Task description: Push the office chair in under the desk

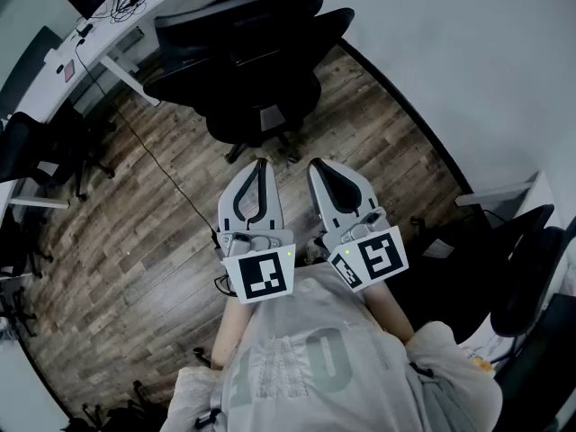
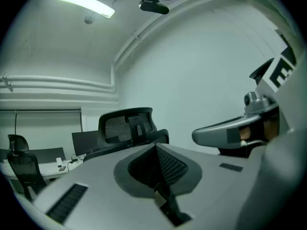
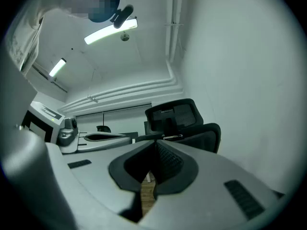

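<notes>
Both hand-held grippers were closed with nothing in them. The left hand-held gripper (image 1: 260, 162) and the right hand-held gripper (image 1: 317, 164) sat side by side at the centre of the head view, just apart, both pointing toward the top of the frame. Each gripper view showed the same thing: pads pressed together, nothing between them. Two marker cubes, one per gripper, sat lower down by the person's grey shirt (image 1: 306, 358).

The black office chair (image 1: 243, 57) was at the top middle of the head view, standing on the wood floor (image 1: 135, 241), well apart from both grippers. It was just beside the end of the white bench (image 1: 108, 25) in the upper left, close to the wall. I couldn't tell how much of it was under the bench.

One thin cable (image 1: 171, 174) ran across the floor from that bench. One more dark chair (image 1: 27, 147) showed at the left edge and one (image 1: 531, 259) at the right edge.
</notes>
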A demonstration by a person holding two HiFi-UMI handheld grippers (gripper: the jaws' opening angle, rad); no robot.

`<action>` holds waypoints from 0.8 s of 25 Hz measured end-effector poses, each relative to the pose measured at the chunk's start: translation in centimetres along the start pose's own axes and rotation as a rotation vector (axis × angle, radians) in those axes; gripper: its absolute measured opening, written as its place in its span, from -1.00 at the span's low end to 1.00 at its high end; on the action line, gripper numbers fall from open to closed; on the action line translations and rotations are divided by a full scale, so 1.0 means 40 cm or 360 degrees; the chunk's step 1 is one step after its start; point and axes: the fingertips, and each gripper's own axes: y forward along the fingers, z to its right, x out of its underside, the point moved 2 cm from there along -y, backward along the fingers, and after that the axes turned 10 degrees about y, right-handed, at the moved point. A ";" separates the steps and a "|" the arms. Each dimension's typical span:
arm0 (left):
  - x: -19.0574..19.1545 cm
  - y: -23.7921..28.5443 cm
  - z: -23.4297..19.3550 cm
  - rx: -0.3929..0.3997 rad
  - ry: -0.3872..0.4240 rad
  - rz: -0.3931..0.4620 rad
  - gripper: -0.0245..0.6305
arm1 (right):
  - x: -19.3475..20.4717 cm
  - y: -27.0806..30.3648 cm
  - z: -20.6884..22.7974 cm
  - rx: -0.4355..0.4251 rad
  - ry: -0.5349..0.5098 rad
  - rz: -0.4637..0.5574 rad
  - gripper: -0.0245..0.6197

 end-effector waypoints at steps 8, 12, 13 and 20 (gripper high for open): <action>0.009 0.019 0.005 -0.0066 -0.0140 0.0000 -0.87 | -0.011 -0.015 0.045 0.0024 -0.0048 -0.0005 -0.86; 0.013 0.036 0.037 -0.0090 -0.0212 0.0000 -0.87 | -0.013 -0.043 0.090 0.0043 -0.0071 -0.0013 -0.86; 0.016 0.039 0.043 -0.0093 -0.0218 -0.0006 -0.87 | -0.013 -0.046 0.103 0.0053 -0.0070 -0.0013 -0.86; 0.062 0.079 0.018 -0.0151 -0.0252 -0.0080 -0.87 | -0.012 -0.032 0.158 0.0069 -0.0075 -0.0026 -0.86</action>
